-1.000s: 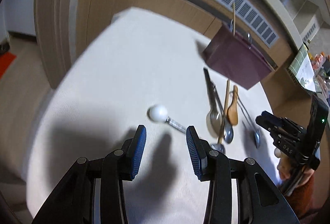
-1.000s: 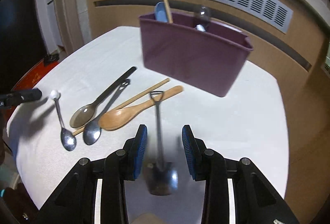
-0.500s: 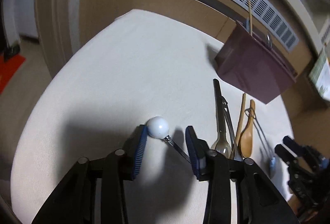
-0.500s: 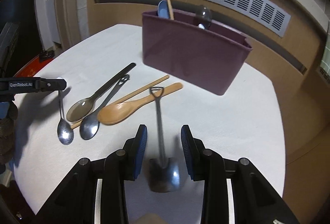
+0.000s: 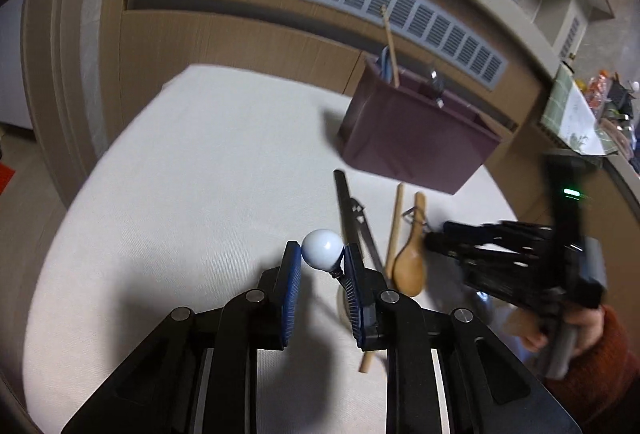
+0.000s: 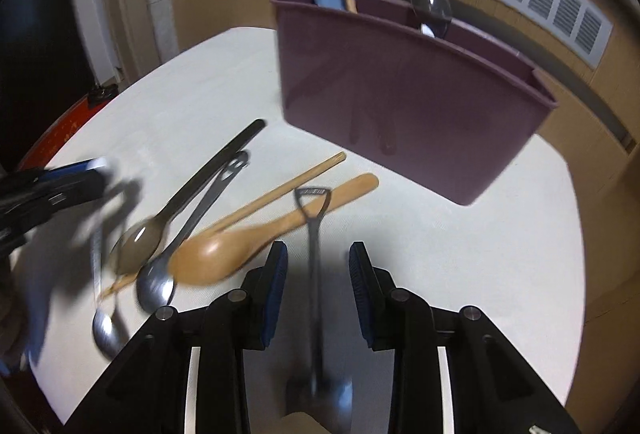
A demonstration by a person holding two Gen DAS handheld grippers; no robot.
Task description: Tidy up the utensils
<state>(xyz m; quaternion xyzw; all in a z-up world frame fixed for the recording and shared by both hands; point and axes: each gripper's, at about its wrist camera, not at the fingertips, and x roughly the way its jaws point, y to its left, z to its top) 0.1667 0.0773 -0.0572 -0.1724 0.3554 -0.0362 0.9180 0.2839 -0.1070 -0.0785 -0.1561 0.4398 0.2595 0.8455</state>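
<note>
Utensils mostly unsorted; a few already stand in the purple bin (image 5: 416,138).
Left wrist: my left gripper (image 5: 322,262) has just been closing and clamps the ball-ended spoon (image 5: 322,248) mid-table; right wrist: my right gripper (image 6: 316,266), closing but not yet gripping, straddles the shovel spoon (image 6: 314,274) near the front edge; four more lie beside it; table's (image 6: 460,254) right side is free.

Black tongs (image 5: 319,260) with ribbed blue pads; silver screws; rust-orange sleeve (image 5: 600,366).
</note>
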